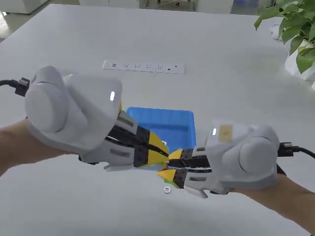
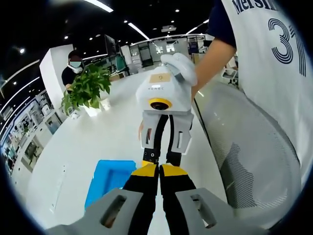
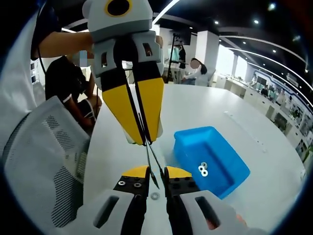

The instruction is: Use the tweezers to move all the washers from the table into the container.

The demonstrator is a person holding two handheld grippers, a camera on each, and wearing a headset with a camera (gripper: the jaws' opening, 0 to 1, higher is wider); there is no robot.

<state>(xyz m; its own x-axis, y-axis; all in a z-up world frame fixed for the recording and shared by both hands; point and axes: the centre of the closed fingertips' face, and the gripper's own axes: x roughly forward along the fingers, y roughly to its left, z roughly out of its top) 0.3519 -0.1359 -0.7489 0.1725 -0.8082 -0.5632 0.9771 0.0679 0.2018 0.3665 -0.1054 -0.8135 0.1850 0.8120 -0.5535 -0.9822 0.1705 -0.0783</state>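
Seen along the right gripper [image 3: 157, 172], its two yellow-tipped black jaws stand a little apart and straddle the thin dark arms of the tweezers [image 3: 151, 164]. Whether they press on the arms cannot be made out. Just beneath the tweezer tips, a small flat metal washer [image 3: 155, 196], a ring with a round hole, lies on the smooth white table [image 3: 205, 107]. The tips look slightly parted and empty. Beyond, the left gripper [image 3: 145, 139] points back this way, its broad yellow jaws closed on the tweezers' upper part. Further off to one side sits the container [image 3: 193, 147], a shallow rectangular blue plastic tray with rounded corners, holding two more washers [image 3: 203, 170].

The step in hand appears to be picking up the loose washer. The tips would best come down either side of its rim. The right jaws should then squeeze the springy arms gently, since a thin, slick ring could skate or flip away.

A white power strip [image 1: 142, 66] lies far across the table.
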